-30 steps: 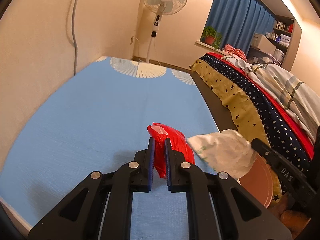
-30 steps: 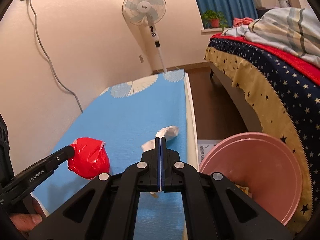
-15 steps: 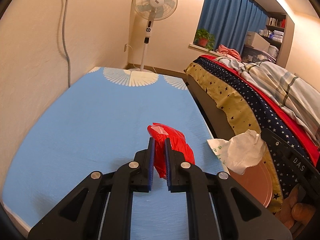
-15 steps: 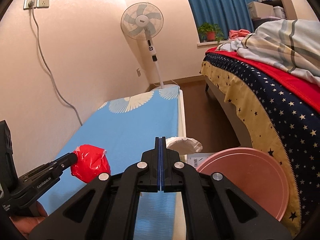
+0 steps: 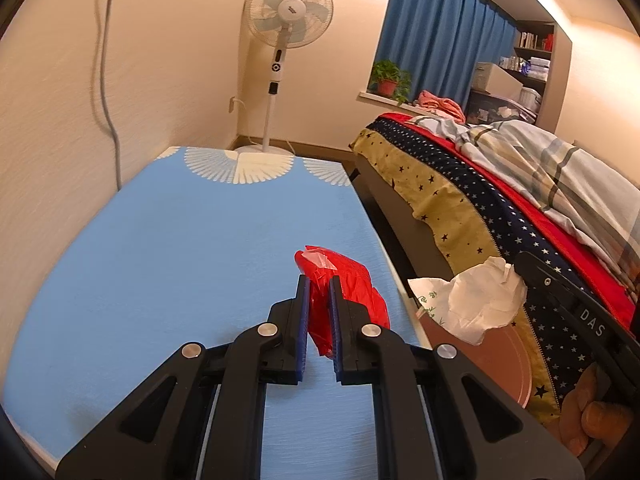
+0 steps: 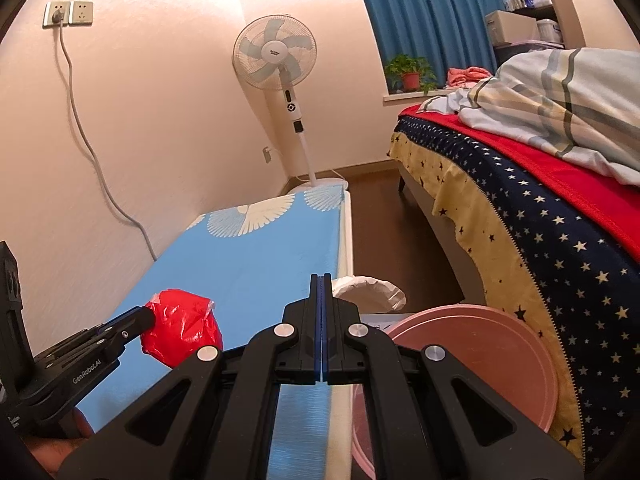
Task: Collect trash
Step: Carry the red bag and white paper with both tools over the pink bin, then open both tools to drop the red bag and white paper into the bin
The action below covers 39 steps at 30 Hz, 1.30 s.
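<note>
A crumpled red plastic wad (image 5: 352,284) hangs just above the blue tablecloth (image 5: 180,260), and my left gripper (image 5: 318,280) is shut on it. In the right wrist view the same red wad (image 6: 180,332) sits at the tip of the left gripper (image 6: 148,314). My right gripper (image 6: 321,278) is shut on a crumpled white wad (image 6: 368,288) past the table's right edge. In the left wrist view the white wad (image 5: 480,304) hangs above a round pink bin (image 5: 508,364) on the floor. The pink bin (image 6: 460,344) lies low right of the right gripper.
A bed (image 5: 500,208) with a starred cover and striped quilt runs along the right, with a narrow strip of floor (image 6: 384,240) between it and the table. A standing fan (image 5: 288,16) is beyond the table's far end. The wall (image 5: 60,120) borders the table's left side.
Both grippers rose and drifted right. The white wad went from over the tablecloth to beyond the table edge, above the pink bin. The red wad stayed clamped in the left gripper.
</note>
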Each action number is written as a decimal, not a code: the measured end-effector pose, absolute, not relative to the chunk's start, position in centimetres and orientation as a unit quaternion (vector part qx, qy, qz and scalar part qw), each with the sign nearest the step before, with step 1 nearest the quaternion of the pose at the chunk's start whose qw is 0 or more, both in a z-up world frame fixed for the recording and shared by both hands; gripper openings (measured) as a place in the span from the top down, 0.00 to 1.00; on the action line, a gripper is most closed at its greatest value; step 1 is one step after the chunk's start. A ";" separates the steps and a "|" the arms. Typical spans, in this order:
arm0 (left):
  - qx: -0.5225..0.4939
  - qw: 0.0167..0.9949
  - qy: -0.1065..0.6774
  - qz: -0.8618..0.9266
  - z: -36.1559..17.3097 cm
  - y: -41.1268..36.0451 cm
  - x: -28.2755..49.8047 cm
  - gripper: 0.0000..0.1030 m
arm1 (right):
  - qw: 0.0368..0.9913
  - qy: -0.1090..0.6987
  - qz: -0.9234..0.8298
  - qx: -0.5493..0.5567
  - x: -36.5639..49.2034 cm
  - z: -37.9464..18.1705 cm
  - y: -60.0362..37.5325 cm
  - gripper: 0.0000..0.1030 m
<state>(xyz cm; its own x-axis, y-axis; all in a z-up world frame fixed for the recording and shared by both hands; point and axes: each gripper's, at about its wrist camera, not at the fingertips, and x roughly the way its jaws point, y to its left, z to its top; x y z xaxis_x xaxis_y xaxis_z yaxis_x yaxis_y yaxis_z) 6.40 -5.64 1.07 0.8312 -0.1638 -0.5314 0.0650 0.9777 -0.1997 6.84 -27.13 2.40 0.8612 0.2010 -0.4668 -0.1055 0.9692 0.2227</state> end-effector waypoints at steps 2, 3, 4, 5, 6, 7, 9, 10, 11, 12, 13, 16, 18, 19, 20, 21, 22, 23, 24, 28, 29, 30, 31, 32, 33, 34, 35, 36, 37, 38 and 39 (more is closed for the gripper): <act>-0.086 0.953 0.284 -0.065 1.1 -6.2 6.5 0.91 | 0.961 0.250 0.074 0.096 6.7 2.5 -27.5 1.00; -0.085 0.952 0.285 -0.069 1.1 -6.4 6.5 0.91 | 0.961 0.250 0.071 0.097 6.7 2.6 -27.7 1.00; -0.085 0.952 0.285 -0.071 1.1 -6.6 6.5 0.91 | 0.961 0.250 0.067 0.097 6.6 2.6 -28.0 1.00; -0.084 0.952 0.284 -0.074 1.1 -6.9 6.5 0.91 | 0.961 0.250 0.063 0.097 6.6 2.7 -28.3 1.00; -0.083 0.952 0.284 -0.077 1.1 -7.2 6.6 0.91 | 0.961 0.251 0.060 0.098 6.6 2.7 -28.5 1.00; -0.082 0.952 0.285 -0.081 1.1 -7.6 6.6 0.91 | 0.961 0.252 0.055 0.098 6.5 2.7 -28.8 1.00; -0.081 0.951 0.285 -0.087 1.1 -8.3 6.8 0.91 | 0.961 0.255 0.047 0.098 6.4 2.6 -29.3 1.00; -0.081 0.950 0.286 -0.092 1.0 -8.7 6.9 0.91 | 0.961 0.256 0.043 0.099 6.4 2.6 -29.7 1.00; -0.082 0.950 0.287 -0.096 1.0 -9.1 7.0 0.91 | 0.960 0.259 0.035 0.100 6.4 2.5 -30.1 1.00; -0.082 0.949 0.288 -0.099 0.9 -9.5 7.1 0.91 | 0.960 0.261 0.029 0.100 6.3 2.4 -30.4 1.00; -0.082 0.948 0.289 -0.105 0.8 -9.9 7.3 0.91 | 0.959 0.263 0.025 0.101 6.2 2.3 -30.6 1.00; -0.078 0.945 0.293 -0.122 0.5 -11.5 7.7 0.91 | 0.956 0.275 0.006 0.101 6.2 1.9 -31.6 1.00; -0.073 0.943 0.297 -0.133 0.2 -12.8 8.0 0.91 | 0.952 0.287 -0.011 0.104 6.2 1.2 -32.3 1.00; -0.070 0.941 0.300 -0.139 0.0 -13.5 8.2 0.91 | 0.950 0.293 -0.019 0.105 6.2 0.9 -32.7 1.00; -0.068 0.940 0.303 -0.143 -0.2 -14.0 8.3 0.91 | 0.948 0.298 -0.026 0.107 6.2 0.5 -32.9 1.00; -0.065 0.938 0.306 -0.148 -0.5 -14.6 8.5 0.91 | 0.946 0.303 -0.033 0.108 6.2 0.2 -33.3 1.00; -0.061 0.936 0.310 -0.154 -0.9 -15.4 8.8 0.91 | 0.945 0.307 -0.038 0.110 6.3 0.0 -33.5 1.00; -0.057 0.934 0.314 -0.159 -1.2 -16.0 9.0 0.91 | 0.942 0.313 -0.044 0.113 6.4 -0.4 -33.9 1.00; -0.052 0.933 0.317 -0.164 -1.5 -16.7 9.3 0.91 | 0.939 0.319 -0.049 0.116 6.6 -0.8 -34.2 1.00; -0.028 0.924 0.337 -0.181 -3.2 -19.1 10.3 0.91 | 0.927 0.346 -0.061 0.132 7.4 -2.4 -35.2 1.00; -0.022 0.921 0.342 -0.185 -3.6 -19.6 10.6 0.91 | 0.922 0.355 -0.064 0.137 7.6 -3.0 -35.4 1.00; -0.019 0.920 0.345 -0.187 -3.9 -19.9 10.8 0.91 | 0.918 0.365 -0.068 0.141 7.8 -3.6 -35.7 1.00; -0.013 0.917 0.350 -0.191 -4.4 -20.4 11.0 0.91 | 0.912 0.376 -0.074 0.147 8.1 -4.2 -36.0 1.00; -0.011 0.916 0.353 -0.193 -4.6 -20.7 11.2 0.91 | 0.906 0.386 -0.079 0.155 8.3 -4.8 -36.4 1.00; -0.010 0.914 0.356 -0.195 -4.8 -20.9 11.3 0.91 | 0.900 0.394 -0.085 0.165 8.4 -5.3 -36.7 0.98; -0.009 0.912 0.359 -0.198 -5.1 -21.2 11.5 0.91 | 0.895 0.400 -0.093 0.176 8.4 -5.7 -37.2 0.96; -0.008 0.910 0.362 -0.200 -5.3 -21.5 11.7 0.91 | 0.889 0.405 -0.101 0.188 8.5 -6.1 -37.8 0.96; -0.007 0.909 0.365 -0.202 -5.5 -21.6 11.7 0.91 | 0.886 0.407 -0.106 0.195 8.5 -6.3 -38.1 0.96; -0.005 0.906 0.369 -0.206 -5.8 -21.8 11.8 0.91 | 0.885 0.408 -0.110 0.195 8.7 -6.4 -38.1 0.96; -0.002 0.905 0.371 -0.209 -5.9 -22.0 11.8 0.91 | 0.885 0.409 -0.115 0.191 8.7 -6.5 -38.1 0.95; 0.000 0.903 0.374 -0.212 -6.2 -22.3 11.9 0.90 | 0.886 0.407 -0.120 0.188 8.7 -6.4 -38.2 0.89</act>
